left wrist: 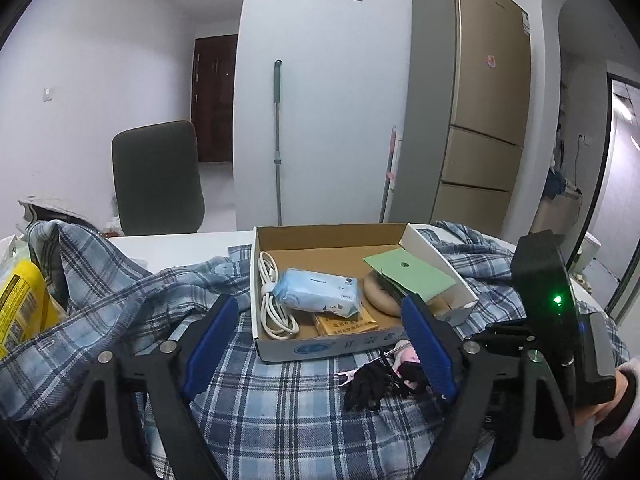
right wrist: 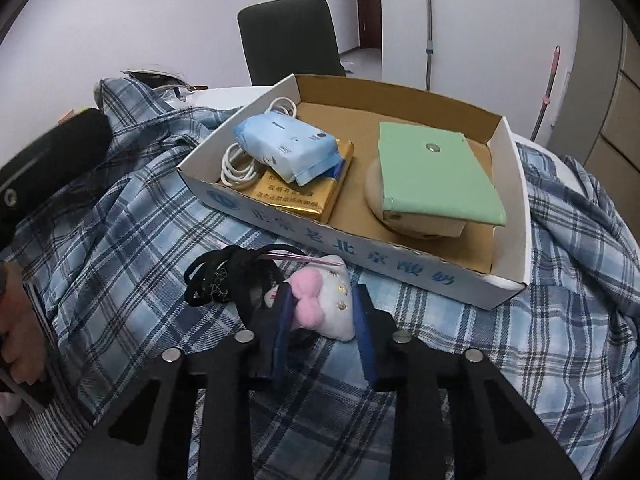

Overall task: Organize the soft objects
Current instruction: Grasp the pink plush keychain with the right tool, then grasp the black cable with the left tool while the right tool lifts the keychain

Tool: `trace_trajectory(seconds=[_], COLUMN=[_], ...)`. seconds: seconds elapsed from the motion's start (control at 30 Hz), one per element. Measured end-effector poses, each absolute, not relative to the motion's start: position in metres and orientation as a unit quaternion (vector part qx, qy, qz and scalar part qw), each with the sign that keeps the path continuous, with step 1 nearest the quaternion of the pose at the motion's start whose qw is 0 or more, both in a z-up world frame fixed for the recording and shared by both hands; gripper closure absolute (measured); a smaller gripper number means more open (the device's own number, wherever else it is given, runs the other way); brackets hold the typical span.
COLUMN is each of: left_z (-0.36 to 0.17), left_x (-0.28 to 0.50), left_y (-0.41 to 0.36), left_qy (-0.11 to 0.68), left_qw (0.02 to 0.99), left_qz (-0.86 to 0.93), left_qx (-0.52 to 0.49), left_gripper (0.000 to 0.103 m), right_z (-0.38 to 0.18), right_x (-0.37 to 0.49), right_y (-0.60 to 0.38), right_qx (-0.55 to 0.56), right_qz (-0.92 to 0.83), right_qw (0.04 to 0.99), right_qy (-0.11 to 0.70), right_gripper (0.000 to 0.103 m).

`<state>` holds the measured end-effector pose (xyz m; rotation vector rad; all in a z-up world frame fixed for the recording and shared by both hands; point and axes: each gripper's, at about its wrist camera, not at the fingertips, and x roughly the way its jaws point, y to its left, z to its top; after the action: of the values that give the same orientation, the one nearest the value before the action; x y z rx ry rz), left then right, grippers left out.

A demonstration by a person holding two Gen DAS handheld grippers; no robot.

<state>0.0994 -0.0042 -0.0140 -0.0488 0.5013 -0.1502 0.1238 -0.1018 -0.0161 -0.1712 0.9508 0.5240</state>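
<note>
A small white plush (right wrist: 334,304) with a pink bow lies on the blue plaid shirt (right wrist: 500,360), in front of the cardboard box (right wrist: 352,246). A tangle of black hair ties (right wrist: 224,280) lies at its left. My right gripper (right wrist: 322,320) is closed on the plush, a finger on each side. My left gripper (left wrist: 320,344) is open and empty above the shirt, just before the box (left wrist: 320,350). The hair ties (left wrist: 372,384) and a bit of the plush (left wrist: 408,356) show by its right finger.
The box holds a white cable (right wrist: 236,164), a blue tissue pack (right wrist: 288,152), a gold packet (right wrist: 304,196), and a green pouch (right wrist: 432,172) on a round beige item. A yellow bag (left wrist: 20,308) stands at left. A dark chair (left wrist: 156,176) is behind the table.
</note>
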Motion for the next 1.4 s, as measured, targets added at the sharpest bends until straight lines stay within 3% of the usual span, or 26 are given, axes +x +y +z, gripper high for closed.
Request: trace_trajectory(seconds=[0.67,1.1,1.17,1.23,1.3,1.37,1.4], left_z=[-0.029,-0.065,-0.073,-0.078,-0.079,-0.077,-0.075], left_x=[0.115,0.153,0.160,0.164,0.164,0.162,0.161], left_y=[-0.013,-0.044,-0.048,-0.048,-0.047,-0.044,-0.042], left_qy=[0.307,0.435,0.450,0.461,0.455,0.450,0.446], left_qw=[0.947,0.894,0.886,0.880,0.883,0.885,0.887], left_qz=[-0.091,-0.110,-0.112,-0.118,-0.115,-0.117,-0.119], left_qx=[-0.014,-0.001,-0.003,-0.012,-0.013,-0.023,-0.028], left_gripper=[0.018,0.019,0.038,0.049,0.075,0.090,0.092], right_z=[0.032,0.024,0.023,0.022,0.022,0.021,0.021], right_x=[0.097,0.102,0.102,0.102,0.103,0.103,0.104], right_y=[-0.172,-0.177,-0.177,-0.177,-0.177,-0.177,-0.176], right_qx=[-0.002,0.015,0.016,0.016,0.017,0.018,0.018], right_qz=[0.153,0.154,0.156,0.157,0.158,0.158,0.159], right_qw=[0.916,0.908,0.907,0.906,0.905,0.905,0.904], right_qy=[0.371,0.389,0.391,0.392,0.394,0.395,0.396], right_gripper=[0.080,0.080,0.080,0.080,0.080,0.079,0.079])
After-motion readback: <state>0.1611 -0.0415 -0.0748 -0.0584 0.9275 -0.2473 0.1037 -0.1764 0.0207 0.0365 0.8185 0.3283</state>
